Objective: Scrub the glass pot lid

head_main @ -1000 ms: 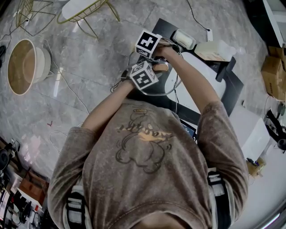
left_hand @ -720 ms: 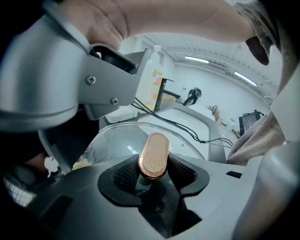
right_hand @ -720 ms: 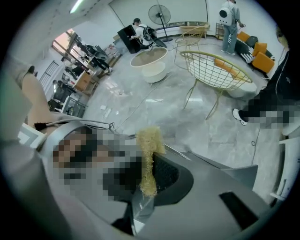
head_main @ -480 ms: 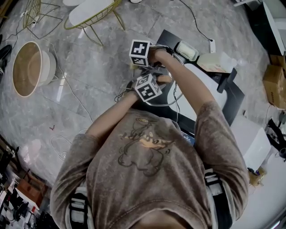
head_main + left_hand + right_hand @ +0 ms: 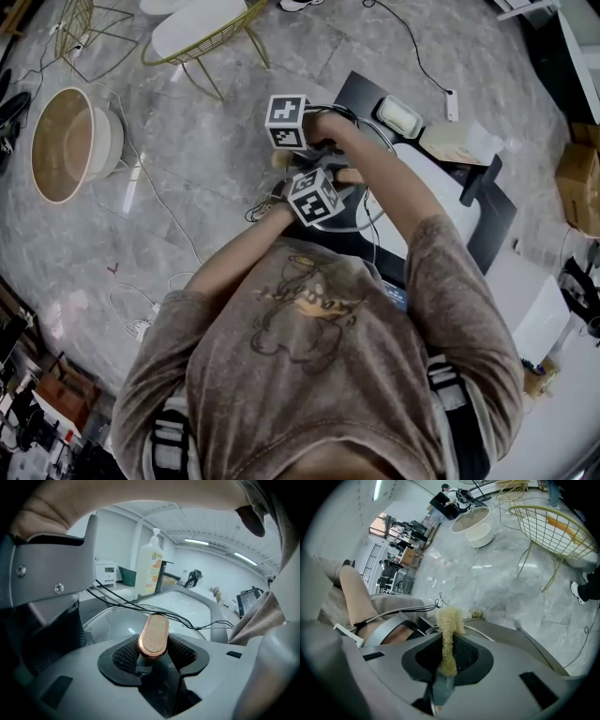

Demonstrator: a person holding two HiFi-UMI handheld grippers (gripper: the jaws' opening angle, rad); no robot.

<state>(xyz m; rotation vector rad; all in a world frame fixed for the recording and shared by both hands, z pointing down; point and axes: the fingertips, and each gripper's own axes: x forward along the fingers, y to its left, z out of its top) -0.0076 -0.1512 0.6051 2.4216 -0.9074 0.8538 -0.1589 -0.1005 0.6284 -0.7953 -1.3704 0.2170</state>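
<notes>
My left gripper (image 5: 153, 641) is shut on the copper-coloured knob (image 5: 153, 635) of the glass pot lid (image 5: 110, 623), whose clear dome spreads below the jaws. In the head view the knob (image 5: 348, 175) shows beside the left marker cube (image 5: 314, 197), with the lid's rim (image 5: 371, 214) curving under the arms. My right gripper (image 5: 449, 648) is shut on a yellowish fibrous scrub pad (image 5: 450, 619), which sticks out over the lid's metal rim (image 5: 487, 631). Its marker cube (image 5: 286, 122) sits just above and left of the left one.
A white sink (image 5: 441, 178) with a black faucet (image 5: 478, 183) and a soap bottle (image 5: 461, 141) lies to the right on a black counter (image 5: 352, 89). On the marble floor stand a round tub (image 5: 66, 141) and a yellow wire chair (image 5: 202, 33). Cables trail about.
The right gripper has swung leftward across the lid and turned, carrying the scrub pad. The left gripper keeps the knob held in place.
</notes>
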